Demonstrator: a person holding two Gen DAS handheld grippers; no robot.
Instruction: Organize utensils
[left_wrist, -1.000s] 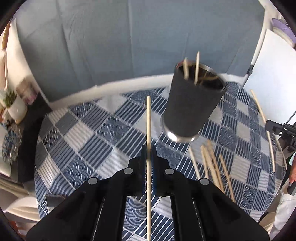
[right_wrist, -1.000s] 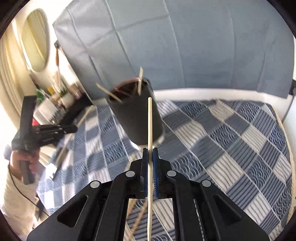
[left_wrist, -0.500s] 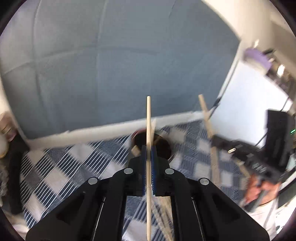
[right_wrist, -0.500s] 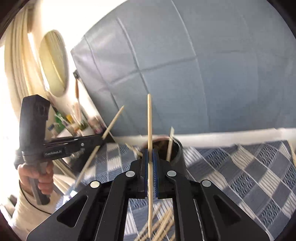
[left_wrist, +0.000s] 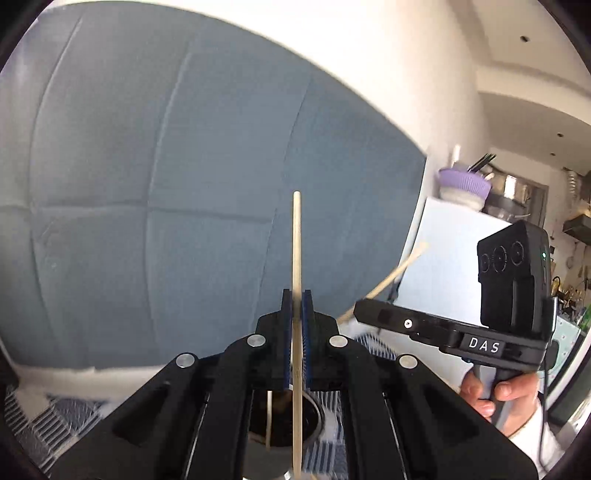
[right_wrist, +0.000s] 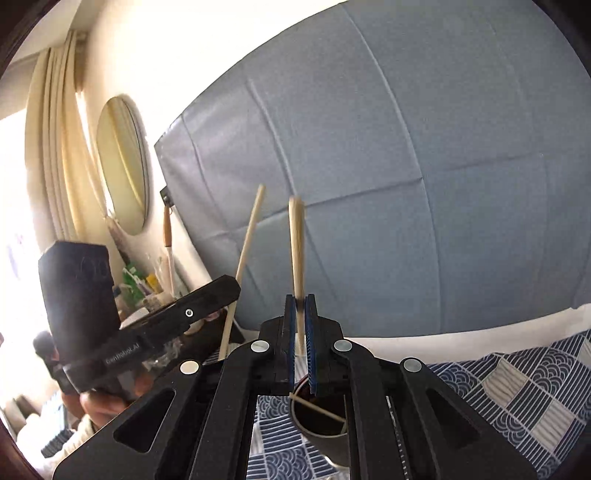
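My left gripper (left_wrist: 296, 295) is shut on a wooden chopstick (left_wrist: 296, 251) and holds it upright over the dark cup (left_wrist: 284, 424), which has other chopsticks inside. My right gripper (right_wrist: 300, 301) has its pads slightly apart, and a blurred chopstick (right_wrist: 297, 251) stands between them above the same cup (right_wrist: 325, 432). Each gripper shows in the other's view: the right one (left_wrist: 364, 314) with a slanted chopstick (left_wrist: 391, 277), the left one (right_wrist: 231, 291) with its chopstick (right_wrist: 245, 254).
A blue checked tablecloth (right_wrist: 509, 391) covers the table. A grey-blue backdrop (left_wrist: 166, 184) hangs behind it. A cluttered shelf (right_wrist: 144, 288) and an oval mirror (right_wrist: 123, 166) are to the left, and a white board (left_wrist: 454, 254) to the right.
Both grippers rose and tilted, bringing their chopsticks over the cup mouth. The right pads have parted and its chopstick is now blurred and slipping down.
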